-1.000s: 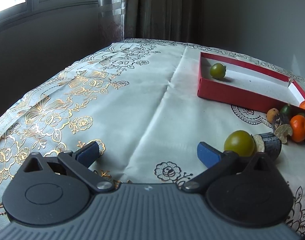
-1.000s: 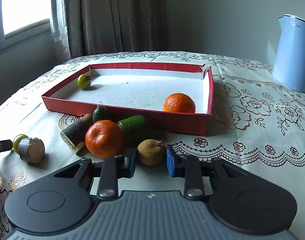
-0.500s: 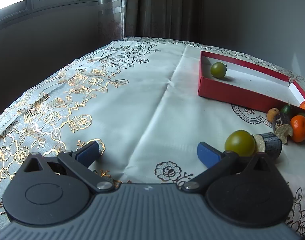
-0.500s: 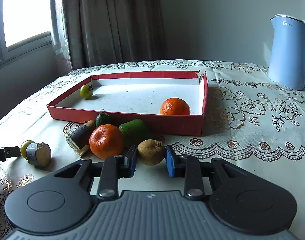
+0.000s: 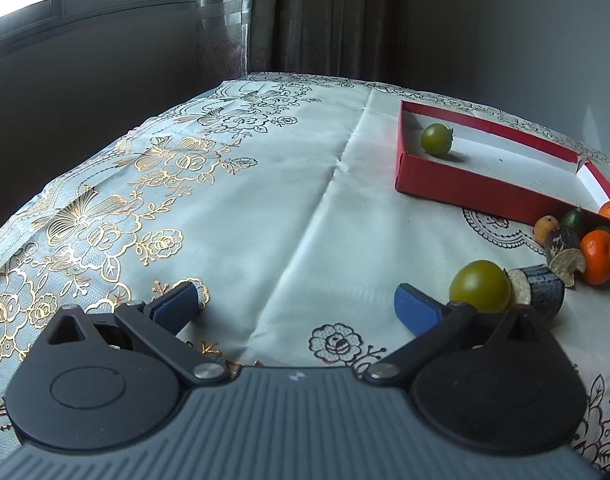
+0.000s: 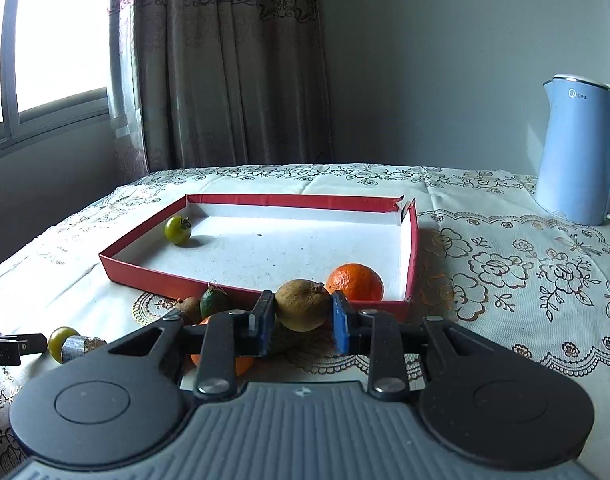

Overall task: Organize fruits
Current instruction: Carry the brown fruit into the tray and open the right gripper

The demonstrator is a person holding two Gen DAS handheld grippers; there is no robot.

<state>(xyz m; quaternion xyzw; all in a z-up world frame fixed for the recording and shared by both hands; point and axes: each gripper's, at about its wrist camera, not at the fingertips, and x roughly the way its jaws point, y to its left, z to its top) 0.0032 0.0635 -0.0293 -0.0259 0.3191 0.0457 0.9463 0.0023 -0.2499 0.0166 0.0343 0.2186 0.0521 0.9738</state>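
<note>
My right gripper (image 6: 301, 314) is shut on a small brown wrinkled fruit (image 6: 302, 305) and holds it off the cloth, in front of the red tray (image 6: 413, 256). Inside the tray lie a green tomato (image 6: 178, 230) at the far left and an orange (image 6: 355, 282) at the near right. Below my right fingers an orange (image 6: 221, 360), a dark green fruit (image 6: 214, 305) and a brown fruit (image 6: 190, 308) lie on the cloth. My left gripper (image 5: 297, 308) stands wide open over bare cloth, a green tomato (image 5: 480, 286) just right of its right finger.
A grey cut stub (image 5: 539, 286) lies against the near green tomato, with a second bark-like piece (image 5: 565, 248) and an orange (image 5: 597, 250) beyond. A blue kettle (image 6: 577, 148) stands at the back right. The floral tablecloth (image 5: 225, 208) drops off at the left edge.
My right gripper has risen with the brown fruit between its pads and tilted up, so the tray sits lower in its view. The left gripper has stayed put.
</note>
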